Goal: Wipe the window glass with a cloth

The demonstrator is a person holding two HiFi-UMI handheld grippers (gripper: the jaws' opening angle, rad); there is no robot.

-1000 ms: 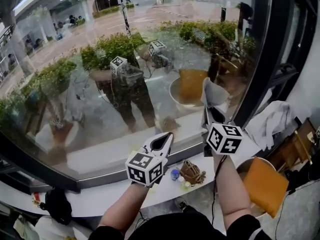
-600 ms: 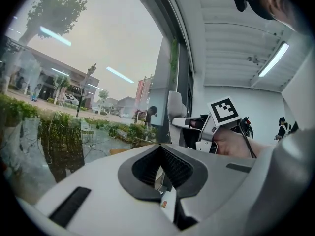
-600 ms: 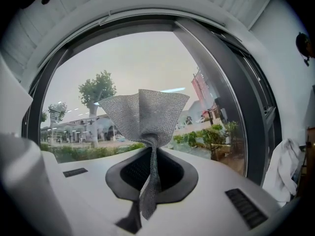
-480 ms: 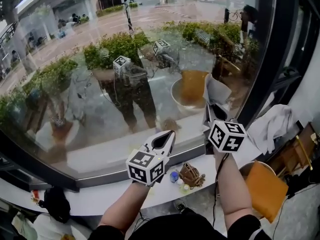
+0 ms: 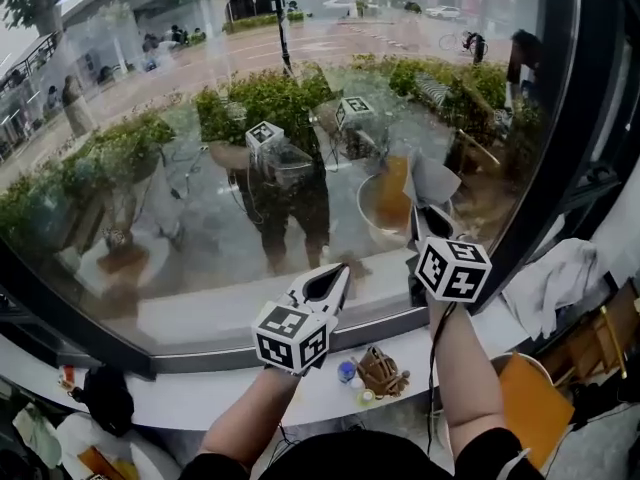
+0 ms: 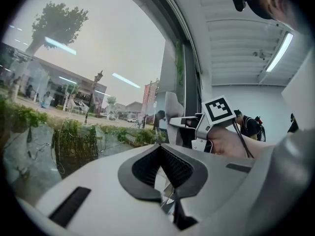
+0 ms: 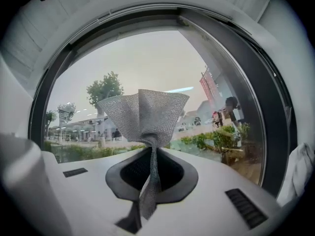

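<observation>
Right gripper view alone resolves mesh weave on grey cloth (image 7: 142,114), pinched by right gripper (image 7: 151,154). Left gripper (image 6: 162,171) closed, empty.

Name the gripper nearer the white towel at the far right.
Right. The right gripper, shut on the grey cloth, is just left of the white towel. The left gripper is farther left, beyond the right one.

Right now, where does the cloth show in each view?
Head view: cloth right of centre, standing up from the right gripper.
Left gripper view: near centre, a pale strip beside that gripper.
Right gripper view: dead centre, pinched in the jaws.
Shared landmark: the dark window frame.
</observation>
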